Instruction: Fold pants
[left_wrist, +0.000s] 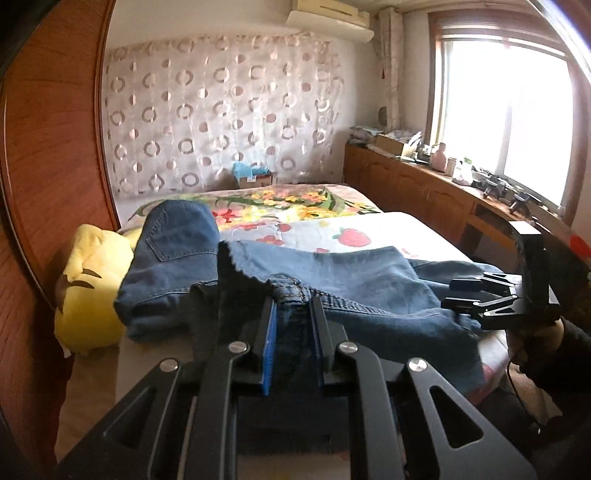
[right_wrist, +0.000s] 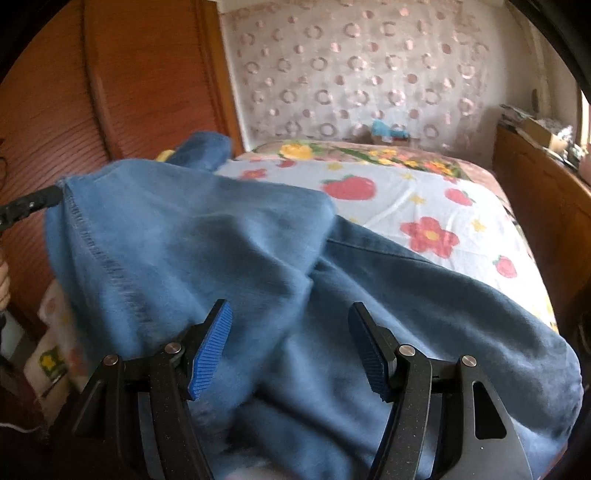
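Blue jeans (left_wrist: 173, 254) lie crumpled across the flowered bed (left_wrist: 373, 229), with a back pocket showing toward the far left. My left gripper (left_wrist: 291, 304) is shut on a stitched hem of the jeans, and a fold is lifted off the bed. In the right wrist view the left gripper (right_wrist: 35, 203) enters from the left edge and holds that raised hem. The jeans (right_wrist: 207, 236) fill the lower half of this view. My right gripper (right_wrist: 289, 308) hovers open just over the denim, its blue pads (right_wrist: 212, 343) wide apart. The right gripper (left_wrist: 463, 295) also shows at the right of the left wrist view.
A yellow plush pillow (left_wrist: 92, 280) sits at the bed's left side against a wooden panel (left_wrist: 48, 147). A wooden cabinet (left_wrist: 417, 184) with clutter runs under the bright window on the right. A cardboard box (left_wrist: 255, 178) stands beyond the bed by the curtain.
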